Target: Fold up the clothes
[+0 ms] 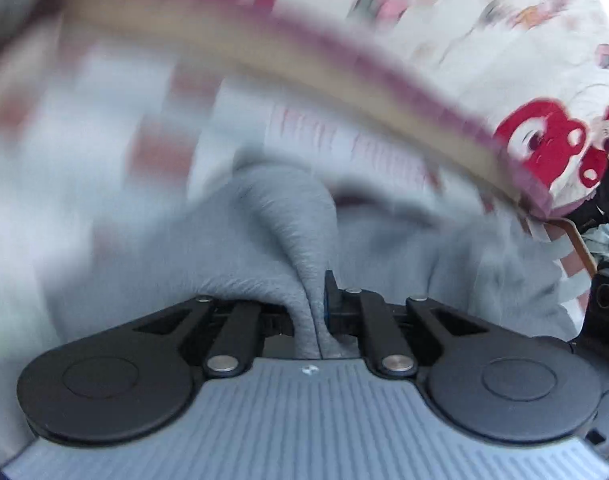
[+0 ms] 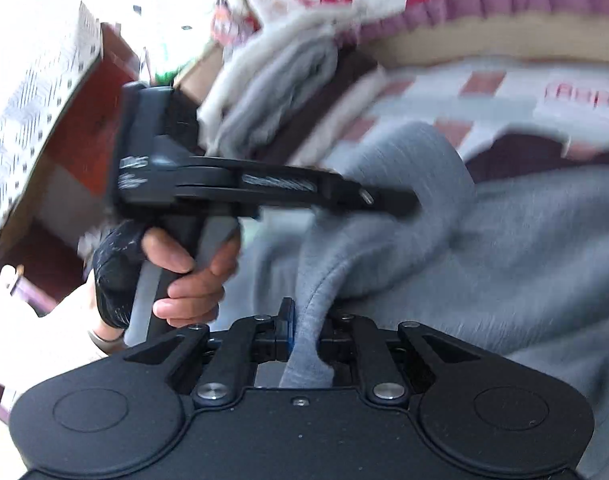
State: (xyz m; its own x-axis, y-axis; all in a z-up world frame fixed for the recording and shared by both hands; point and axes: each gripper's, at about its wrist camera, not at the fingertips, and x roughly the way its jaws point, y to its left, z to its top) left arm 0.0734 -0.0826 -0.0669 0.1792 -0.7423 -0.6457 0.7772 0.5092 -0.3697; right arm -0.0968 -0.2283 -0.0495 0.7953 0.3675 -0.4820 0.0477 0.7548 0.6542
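A grey fleece garment (image 1: pixel 288 220) lies bunched over a checked sheet. In the left wrist view a raised ridge of it runs straight into my left gripper (image 1: pixel 318 308), which is shut on that fold. In the right wrist view another fold of the grey garment (image 2: pixel 504 260) is pinched in my right gripper (image 2: pixel 306 332), with the blue pad pressed against the cloth. The left gripper (image 2: pixel 404 200) also shows there from the side, held by a hand (image 2: pixel 184 264), its tips buried in the grey cloth. Both views are blurred.
A pink-and-white checked sheet (image 2: pixel 484 84) lies under the garment. Behind it run a beige strip with a purple frill (image 1: pixel 304 60) and a white cover with red bear prints (image 1: pixel 544 140). Folded cloth (image 2: pixel 272 92) is piled at the left, beside a red-brown cabinet (image 2: pixel 76 120).
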